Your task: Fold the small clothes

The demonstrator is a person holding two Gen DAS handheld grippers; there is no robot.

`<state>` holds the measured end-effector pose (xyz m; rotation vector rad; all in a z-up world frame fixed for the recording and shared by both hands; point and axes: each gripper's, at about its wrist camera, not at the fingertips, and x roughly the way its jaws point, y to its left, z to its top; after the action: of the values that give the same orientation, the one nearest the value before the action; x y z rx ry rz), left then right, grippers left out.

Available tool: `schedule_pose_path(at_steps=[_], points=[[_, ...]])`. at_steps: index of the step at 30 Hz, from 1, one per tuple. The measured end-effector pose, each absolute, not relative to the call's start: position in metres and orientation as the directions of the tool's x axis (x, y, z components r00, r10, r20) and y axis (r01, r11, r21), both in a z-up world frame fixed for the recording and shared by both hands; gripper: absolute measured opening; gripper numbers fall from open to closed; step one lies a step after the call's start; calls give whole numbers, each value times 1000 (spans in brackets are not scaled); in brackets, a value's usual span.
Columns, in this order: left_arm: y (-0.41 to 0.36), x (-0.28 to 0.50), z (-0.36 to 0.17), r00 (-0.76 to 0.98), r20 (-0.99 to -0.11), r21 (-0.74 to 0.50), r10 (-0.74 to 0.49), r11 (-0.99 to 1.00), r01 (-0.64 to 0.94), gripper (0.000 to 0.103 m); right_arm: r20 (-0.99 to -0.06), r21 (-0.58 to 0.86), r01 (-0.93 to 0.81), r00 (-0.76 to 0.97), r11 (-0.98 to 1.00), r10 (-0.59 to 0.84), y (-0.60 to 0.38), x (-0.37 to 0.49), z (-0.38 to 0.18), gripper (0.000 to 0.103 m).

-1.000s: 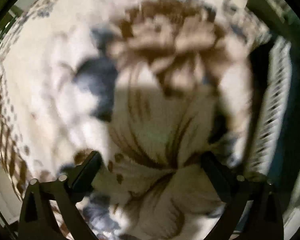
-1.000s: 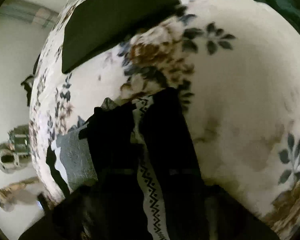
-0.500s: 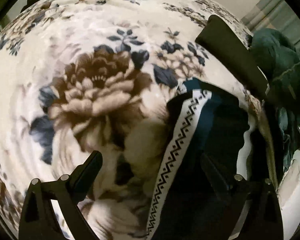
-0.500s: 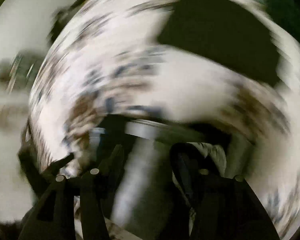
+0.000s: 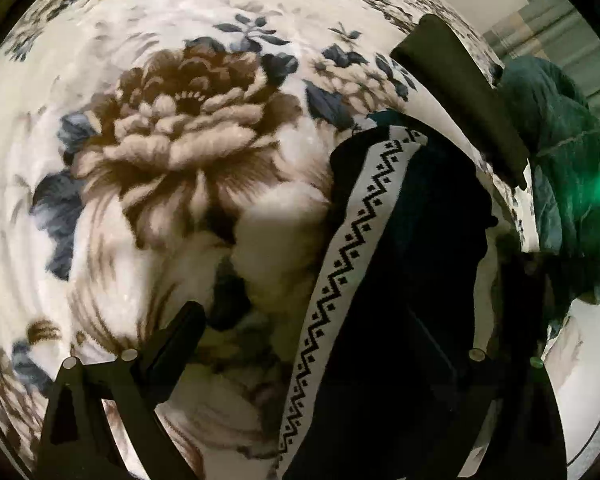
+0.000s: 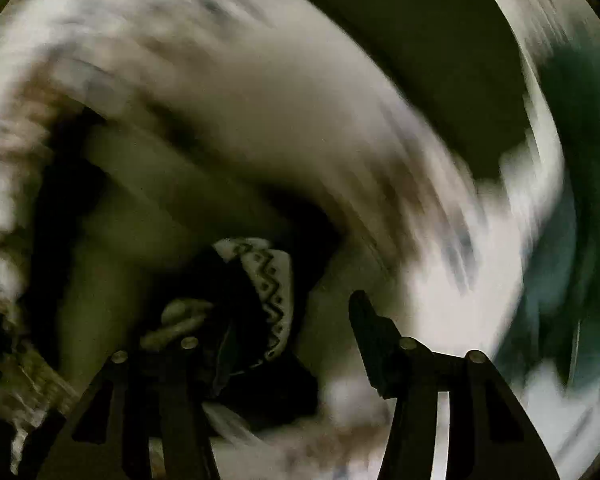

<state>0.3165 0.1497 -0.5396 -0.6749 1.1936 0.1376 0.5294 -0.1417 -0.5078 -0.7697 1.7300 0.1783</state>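
Observation:
A small dark garment [image 5: 412, 280] with a white zigzag-patterned band [image 5: 340, 272] lies on a cream floral blanket [image 5: 188, 128]. My left gripper [image 5: 312, 328] is open just above it; the left finger [image 5: 180, 332] is over the blanket, the right finger is lost against the dark cloth. In the blurred right wrist view, my right gripper [image 6: 276, 312] is open, with a bunched part of the same garment [image 6: 268, 280] lying between the fingers near the left one.
A flat dark rectangular object [image 5: 460, 92] lies on the blanket beyond the garment. A teal heap of cloth [image 5: 560, 152] sits at the right edge, also blurred in the right wrist view [image 6: 572, 200].
My left gripper swung from the bare blanket to over the garment and then held still. My right gripper opened, let the garment go and is sweeping fast, blurring its view.

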Motion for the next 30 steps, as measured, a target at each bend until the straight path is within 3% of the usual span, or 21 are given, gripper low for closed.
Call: schedule_pose_path(at_steps=[3,7,9,11,14,16,19,21,22,26,27,30], points=[[153,312,-543,374,-892,-415,-254,788,-455,100,-917,-281,-447,-137,849,-375,-205,520,-492,55],[153,315,-545,356,-898,-408,-257,790,-458,100,-987,-107,-256,-86,961,-133,-225,515,-459,55],[152,317,-544,347,-902,-402,-258,797,-450,100,-992,90,-124,-102,988,77,-230,506,-466,56],[151,322,-543,340,-905,-393,-256,809,-437,100,-919,362,98,-132,927,373,-243,498,-481,56],[147,329,-540,335,-908,-381,-251,827,-414,100,-793,550,275,-125,788,597,-244,488,-505,54],[145,332,-539,333,-909,-379,-252,834,-402,100,-803,566,250,-49,786,594,-239,487,-501,3],[142,335,-536,330,-913,-362,-240,851,-382,100,-920,379,134,165,916,356,-243,496,-465,6],[141,336,-536,326,-915,-357,-238,855,-376,100,-939,318,110,173,942,297,-250,499,-462,8],[141,336,-535,324,-915,-358,-241,854,-377,100,-940,332,120,131,936,316,-254,498,-465,14],[141,334,-534,318,-918,-353,-238,857,-375,100,-919,393,207,51,896,391,-288,473,-483,60],[141,333,-534,317,-918,-353,-239,856,-377,100,-907,418,226,41,880,420,-295,468,-495,64],[141,332,-538,310,-920,-353,-241,853,-384,100,-802,564,277,-38,778,595,-297,441,-528,65]])
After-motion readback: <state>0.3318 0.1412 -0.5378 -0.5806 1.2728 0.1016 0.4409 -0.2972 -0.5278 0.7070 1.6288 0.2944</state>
